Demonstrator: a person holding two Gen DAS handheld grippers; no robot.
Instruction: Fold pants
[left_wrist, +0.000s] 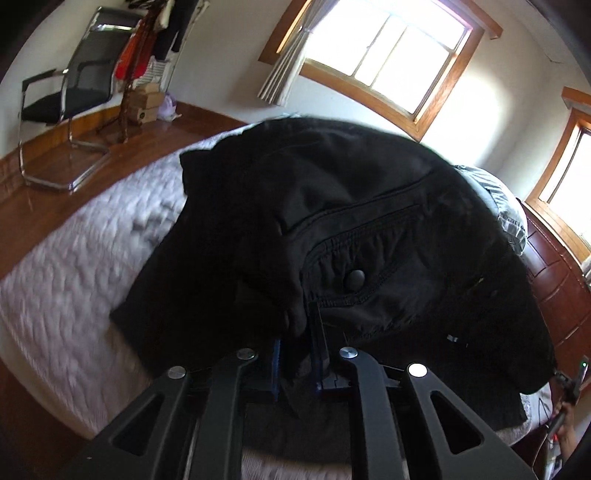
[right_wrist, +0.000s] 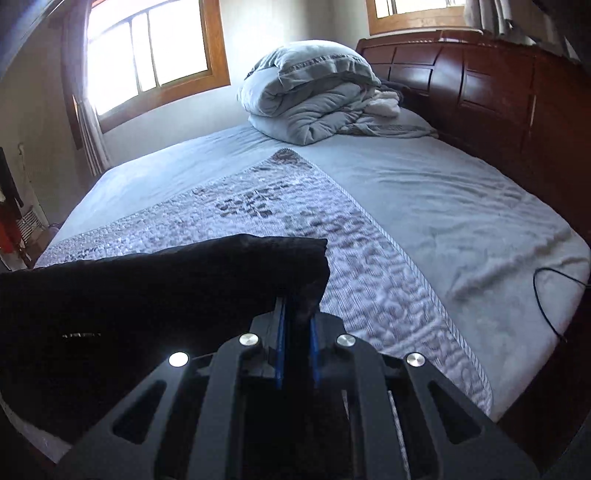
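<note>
The black pants (left_wrist: 351, 236) hang lifted over the bed, filling most of the left wrist view; a back pocket with a round button (left_wrist: 356, 279) faces the camera. My left gripper (left_wrist: 297, 332) is shut on a bunched fold of the pants near that pocket. In the right wrist view the pants (right_wrist: 155, 280) stretch off to the left above the quilted cover (right_wrist: 332, 229), and my right gripper (right_wrist: 297, 299) is shut on their right-hand corner. The fingertips of both grippers are buried in the cloth.
A quilted lilac cover (left_wrist: 74, 266) lies on a grey-sheeted bed (right_wrist: 461, 206). A folded duvet (right_wrist: 310, 96) sits by the dark wooden headboard (right_wrist: 498, 92). A black cable (right_wrist: 546, 295) lies at the bed's right edge. A chair (left_wrist: 66, 99) and boxes stand on the wooden floor.
</note>
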